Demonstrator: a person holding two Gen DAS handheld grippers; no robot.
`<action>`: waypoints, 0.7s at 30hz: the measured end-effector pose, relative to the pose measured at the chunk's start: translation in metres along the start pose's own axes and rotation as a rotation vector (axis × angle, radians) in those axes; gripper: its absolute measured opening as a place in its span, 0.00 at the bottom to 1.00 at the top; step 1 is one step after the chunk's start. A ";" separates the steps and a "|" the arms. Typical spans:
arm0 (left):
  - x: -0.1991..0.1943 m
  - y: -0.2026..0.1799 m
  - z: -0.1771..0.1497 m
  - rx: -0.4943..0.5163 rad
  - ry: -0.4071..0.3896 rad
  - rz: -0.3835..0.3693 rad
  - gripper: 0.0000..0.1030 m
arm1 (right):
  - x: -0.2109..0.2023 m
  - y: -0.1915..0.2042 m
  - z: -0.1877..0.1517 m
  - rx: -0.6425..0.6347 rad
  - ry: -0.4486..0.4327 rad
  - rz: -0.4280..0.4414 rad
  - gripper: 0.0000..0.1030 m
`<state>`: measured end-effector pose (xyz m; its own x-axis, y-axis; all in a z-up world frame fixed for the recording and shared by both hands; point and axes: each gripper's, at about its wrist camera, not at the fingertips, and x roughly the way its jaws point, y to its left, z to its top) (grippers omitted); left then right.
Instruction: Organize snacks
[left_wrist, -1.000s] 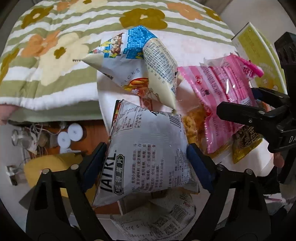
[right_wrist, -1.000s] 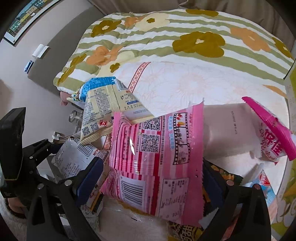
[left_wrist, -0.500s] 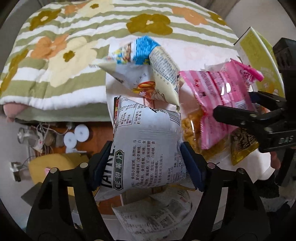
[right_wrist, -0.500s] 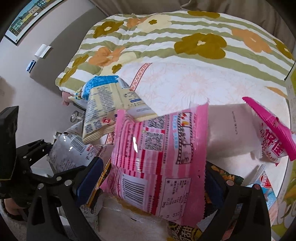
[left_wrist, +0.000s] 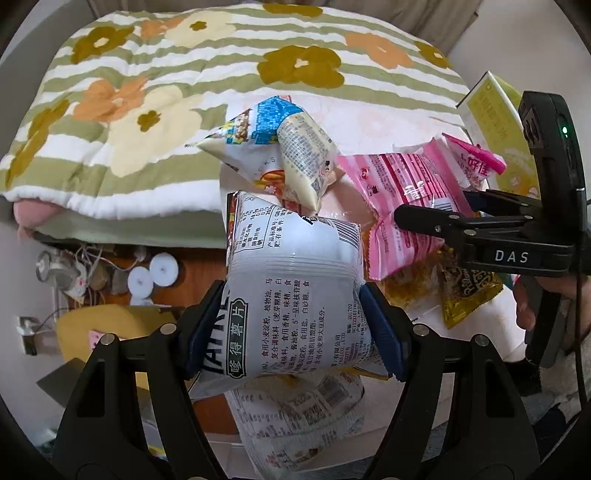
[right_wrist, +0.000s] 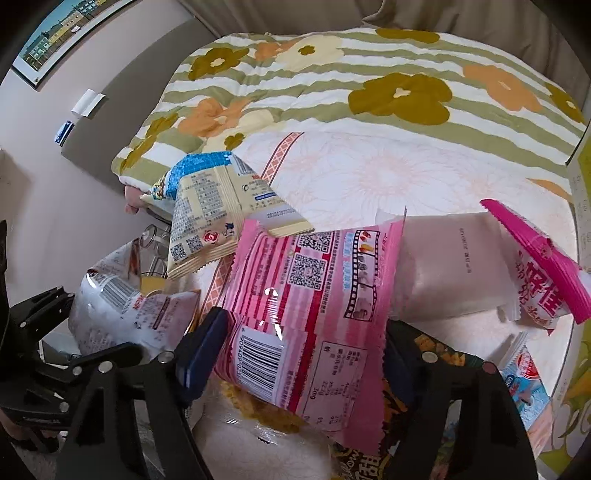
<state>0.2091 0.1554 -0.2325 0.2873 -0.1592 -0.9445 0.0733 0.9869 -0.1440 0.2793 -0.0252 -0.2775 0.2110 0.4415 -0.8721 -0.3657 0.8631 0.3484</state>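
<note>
My left gripper (left_wrist: 293, 332) is shut on a silver-white chip bag (left_wrist: 291, 280), held up off the pile; the bag also shows in the right wrist view (right_wrist: 122, 310). My right gripper (right_wrist: 299, 354) is shut on a pink striped snack bag (right_wrist: 314, 302), which also shows in the left wrist view (left_wrist: 402, 199). A blue and cream snack bag (left_wrist: 280, 151) lies on the bed between them, also in the right wrist view (right_wrist: 218, 210). A yellow-orange snack pack (right_wrist: 258, 406) lies under the pink bag.
A flowered green-striped quilt (left_wrist: 147, 103) covers the bed behind. A second pink bag (right_wrist: 543, 273), a white pack (right_wrist: 450, 269), a dark yellow packet (left_wrist: 469, 291) and another silver bag (left_wrist: 299, 417) lie around. A yellow box (left_wrist: 495, 122) stands right. Cluttered floor (left_wrist: 110, 273) lies left.
My left gripper has closed tighter on the silver-white bag, squeezing it, and has lifted it. My right gripper has raised the pink bag a little and tilted it.
</note>
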 end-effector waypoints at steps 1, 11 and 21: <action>-0.002 0.000 -0.001 -0.003 -0.003 -0.003 0.68 | -0.002 0.001 -0.001 -0.002 -0.005 -0.002 0.66; -0.046 -0.010 -0.007 0.018 -0.109 -0.010 0.68 | -0.055 0.010 -0.013 0.038 -0.122 0.004 0.61; -0.088 -0.049 0.024 0.117 -0.239 -0.045 0.68 | -0.153 -0.011 -0.019 0.135 -0.322 -0.032 0.61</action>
<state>0.2030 0.1199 -0.1355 0.4978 -0.2186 -0.8393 0.1967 0.9710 -0.1362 0.2339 -0.1068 -0.1539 0.5035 0.4495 -0.7378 -0.2359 0.8931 0.3831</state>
